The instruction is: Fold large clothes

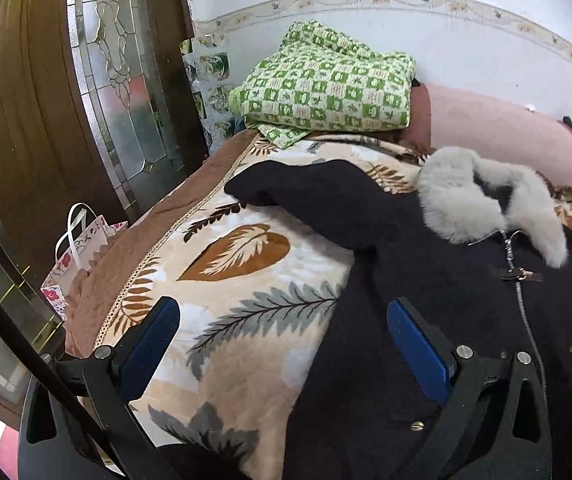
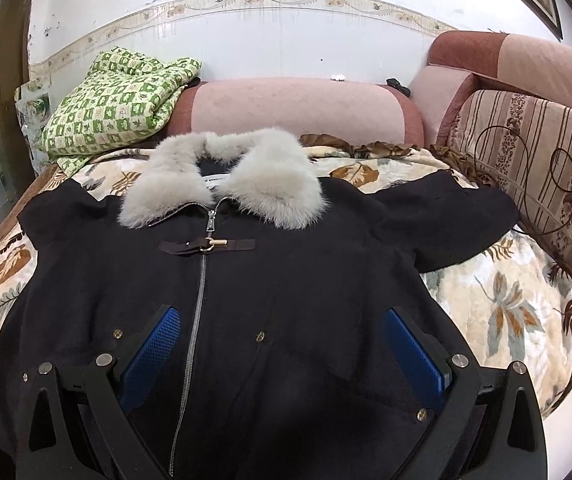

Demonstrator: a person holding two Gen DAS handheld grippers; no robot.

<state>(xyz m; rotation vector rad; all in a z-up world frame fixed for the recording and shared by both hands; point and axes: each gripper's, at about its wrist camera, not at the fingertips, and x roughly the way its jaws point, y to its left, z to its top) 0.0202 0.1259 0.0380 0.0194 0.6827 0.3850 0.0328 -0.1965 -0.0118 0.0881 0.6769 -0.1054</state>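
- The left gripper (image 1: 281,344) is showing 2 fingers of matte black plastic, each one carrying a flat blue pad (image 1: 147,348) with a fine grid texture.
- Round silver screws (image 1: 103,353) are sitting at the finger joints, and black angled struts are running back from them.
- A thin black cable (image 1: 25,344) is crossing the lower left corner in front of the body.
- The right gripper (image 2: 279,354) is looking the same: 2 black fingers, blue textured pads (image 2: 151,354), silver screws (image 2: 457,360) at the pivots.
- Triangular cut-outs are opening in the black frame behind both grippers.
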